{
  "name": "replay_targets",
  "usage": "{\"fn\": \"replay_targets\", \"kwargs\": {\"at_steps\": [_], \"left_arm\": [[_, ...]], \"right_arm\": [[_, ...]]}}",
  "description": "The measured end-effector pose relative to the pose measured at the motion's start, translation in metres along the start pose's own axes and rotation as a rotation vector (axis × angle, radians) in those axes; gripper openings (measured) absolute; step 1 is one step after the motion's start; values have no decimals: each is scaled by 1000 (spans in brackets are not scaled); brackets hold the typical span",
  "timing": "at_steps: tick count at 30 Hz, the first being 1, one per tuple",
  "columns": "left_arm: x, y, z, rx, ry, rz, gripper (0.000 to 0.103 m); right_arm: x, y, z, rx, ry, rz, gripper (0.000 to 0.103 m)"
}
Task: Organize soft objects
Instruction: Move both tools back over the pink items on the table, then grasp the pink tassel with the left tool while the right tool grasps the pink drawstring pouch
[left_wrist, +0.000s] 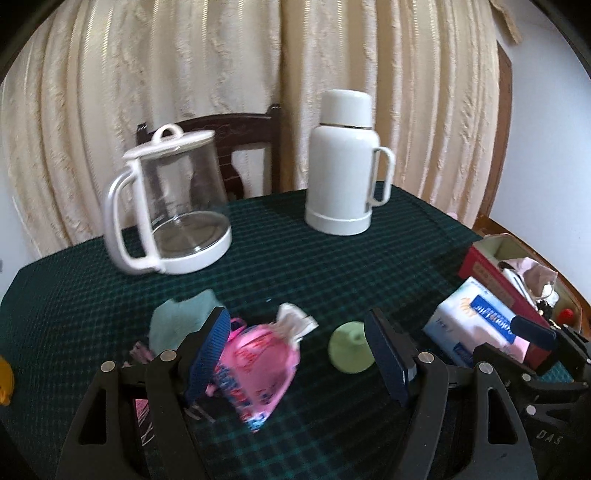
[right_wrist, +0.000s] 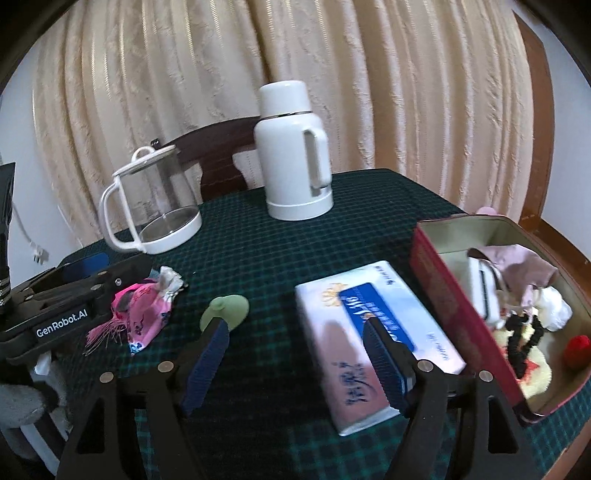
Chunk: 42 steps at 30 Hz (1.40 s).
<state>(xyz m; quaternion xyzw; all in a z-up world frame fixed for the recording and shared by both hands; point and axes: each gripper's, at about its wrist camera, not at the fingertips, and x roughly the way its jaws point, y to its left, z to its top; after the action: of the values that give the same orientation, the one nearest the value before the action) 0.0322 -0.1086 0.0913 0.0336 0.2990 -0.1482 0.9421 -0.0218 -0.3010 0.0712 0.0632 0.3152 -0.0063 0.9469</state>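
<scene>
Between left gripper (left_wrist: 299, 354) wide jaws: pink pouch (left_wrist: 258, 365); right gripper (right_wrist: 295, 362) wide, empty, over tissue pack (right_wrist: 373, 332).

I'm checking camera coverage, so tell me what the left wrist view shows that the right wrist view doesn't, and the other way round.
Only the left wrist view shows the teal cloth and an orange object at its left edge. Only the right wrist view shows the red ball and black scrunchie deep inside the red box. Both show the glass kettle, white thermos, pink pouch, green suction cup and tissue pack.
</scene>
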Motion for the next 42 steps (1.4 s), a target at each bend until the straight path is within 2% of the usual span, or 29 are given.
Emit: {"fn": "replay_targets", "kwargs": {"at_steps": [7, 15, 23, 31, 42], "left_arm": [[-1, 32, -12, -60, 22, 22, 76], [-4, 73, -24, -135, 43, 62, 80], [-9, 119, -37, -238, 52, 126, 80], [-12, 138, -42, -282, 42, 134, 81], [-10, 156, -49, -340, 45, 142, 81]], "right_arm": [[11, 18, 2, -21, 32, 36, 82], [26, 27, 1, 2, 89, 127, 83], [41, 59, 5, -38, 144, 228, 83], [76, 88, 7, -20, 260, 339, 83], [129, 119, 17, 18, 358, 385, 83]]}}
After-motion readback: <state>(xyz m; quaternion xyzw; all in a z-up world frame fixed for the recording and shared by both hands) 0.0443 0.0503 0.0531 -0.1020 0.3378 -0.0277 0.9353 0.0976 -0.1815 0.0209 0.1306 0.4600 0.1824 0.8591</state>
